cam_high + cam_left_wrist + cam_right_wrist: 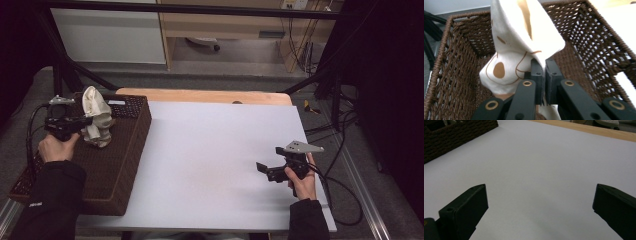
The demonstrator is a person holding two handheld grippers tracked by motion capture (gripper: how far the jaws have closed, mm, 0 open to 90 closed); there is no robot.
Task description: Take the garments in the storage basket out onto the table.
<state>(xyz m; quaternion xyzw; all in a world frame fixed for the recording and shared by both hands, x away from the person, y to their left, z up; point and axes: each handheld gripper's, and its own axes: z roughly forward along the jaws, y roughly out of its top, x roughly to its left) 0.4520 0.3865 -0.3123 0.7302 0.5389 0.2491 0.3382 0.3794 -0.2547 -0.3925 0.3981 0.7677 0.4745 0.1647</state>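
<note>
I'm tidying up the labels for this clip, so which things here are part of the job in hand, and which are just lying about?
Part of the job:
- white cloth, pinched in the left gripper
- brown wicker basket, which the cloth hangs over

Just lying about:
- right gripper, jaws wide apart over the bare white table
- cables on the floor to the right
- wooden cabinet behind the table

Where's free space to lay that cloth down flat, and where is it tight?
Free: the white tabletop between the wicker basket and the right gripper, open from the wooden far edge to the near edge. Tight: the basket's far end, where the left gripper pinches the cloth, and the right edge around the right gripper and its cable.
</note>
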